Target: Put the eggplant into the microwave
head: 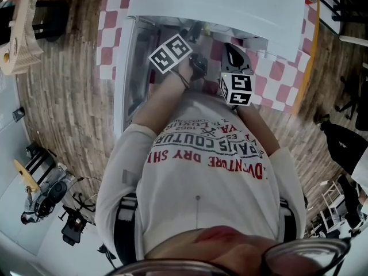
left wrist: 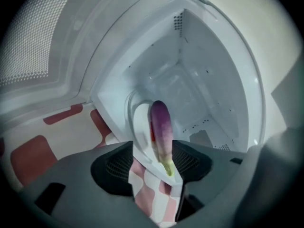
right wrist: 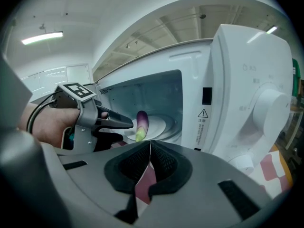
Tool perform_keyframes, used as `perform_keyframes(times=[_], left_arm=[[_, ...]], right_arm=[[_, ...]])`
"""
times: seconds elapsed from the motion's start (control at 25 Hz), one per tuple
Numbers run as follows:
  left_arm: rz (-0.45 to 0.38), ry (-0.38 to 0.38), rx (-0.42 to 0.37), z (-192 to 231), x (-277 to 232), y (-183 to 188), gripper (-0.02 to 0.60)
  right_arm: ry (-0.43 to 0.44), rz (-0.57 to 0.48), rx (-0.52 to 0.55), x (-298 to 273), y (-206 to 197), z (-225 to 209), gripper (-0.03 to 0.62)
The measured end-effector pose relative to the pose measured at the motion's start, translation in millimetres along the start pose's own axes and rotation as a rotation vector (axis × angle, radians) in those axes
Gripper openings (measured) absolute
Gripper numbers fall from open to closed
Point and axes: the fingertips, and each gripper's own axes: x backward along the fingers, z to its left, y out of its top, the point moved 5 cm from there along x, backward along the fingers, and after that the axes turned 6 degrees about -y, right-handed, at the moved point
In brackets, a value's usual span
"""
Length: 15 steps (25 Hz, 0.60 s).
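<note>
Eggplant (left wrist: 160, 132) is lying on the plate (left wrist: 138, 122) inside the microwave (left wrist: 204, 75), green end toward the opening. We are holding the left gripper (right wrist: 124, 130) at the opening, fingers spread either side of the eggplant, not pressing it. We are holding the right gripper (right wrist: 150, 148) above the bench (head: 279, 73), fingers closed, empty.

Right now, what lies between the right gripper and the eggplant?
Nothing stands there: in the right gripper view the stretch from the right gripper to the eggplant is bare, with only checked cloth underneath.
</note>
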Motion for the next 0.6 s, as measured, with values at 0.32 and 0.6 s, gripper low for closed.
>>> perform_keyframes(times=[0.32, 0.6], left_arm=[[-0.004, 0.075, -0.332, -17, 32, 0, 0.03], [0.007, 0.053, -0.723, -49, 59, -2, 0.029]], right_arm=[[0.008, -0.033, 0.005, 8, 9, 2, 0.027], [0.011, -0.065, 0.003, 18, 18, 4, 0.027]])
